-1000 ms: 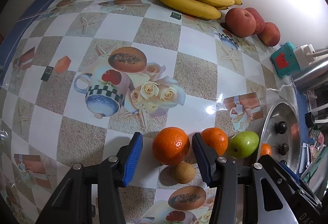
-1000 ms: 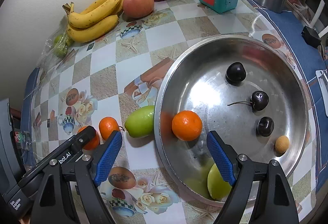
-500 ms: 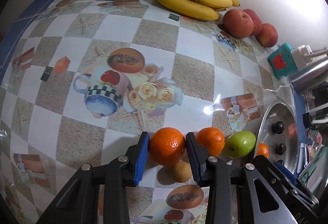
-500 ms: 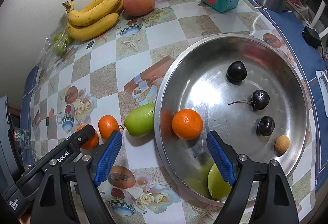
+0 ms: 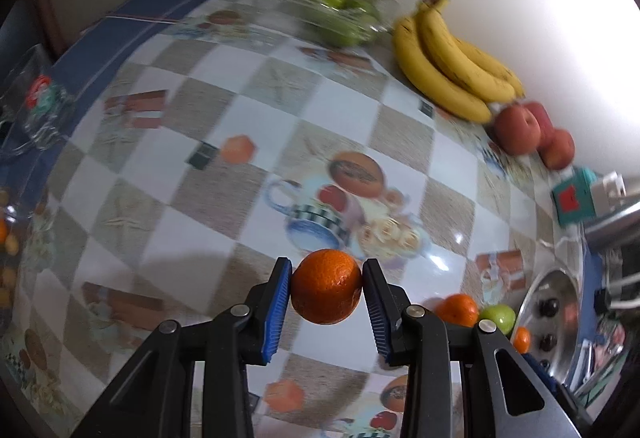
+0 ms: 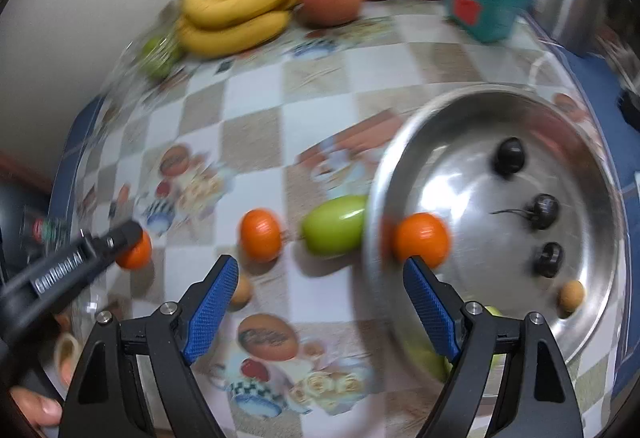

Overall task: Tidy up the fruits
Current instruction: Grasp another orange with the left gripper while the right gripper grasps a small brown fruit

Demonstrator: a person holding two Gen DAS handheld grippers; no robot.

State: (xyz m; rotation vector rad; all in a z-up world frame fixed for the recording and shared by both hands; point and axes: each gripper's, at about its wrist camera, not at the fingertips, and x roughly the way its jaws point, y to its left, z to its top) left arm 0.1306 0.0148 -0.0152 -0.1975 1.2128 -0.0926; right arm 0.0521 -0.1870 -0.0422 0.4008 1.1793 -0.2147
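Holding: metal basin (image 6: 600, 165), right, with one tangerine (image 6: 420, 240), three dark cherries (image 6: 542, 211), a small tan fruit (image 6: 571, 294), a green fruit (image 6: 426, 358) at its near rim. Left gripper (image 5: 326, 288) clamped on a mandarin (image 5: 326, 286), lifted off the tablecloth (image 5: 248, 109). Right gripper (image 6: 320, 302) spread apart, empty.

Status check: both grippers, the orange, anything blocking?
Left gripper shut on orange, off the table. Right gripper open, empty. Metal bowl holds another orange, cherries. No obstruction seen.

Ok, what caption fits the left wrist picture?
Left claw grips an orange above the checkered tablecloth.
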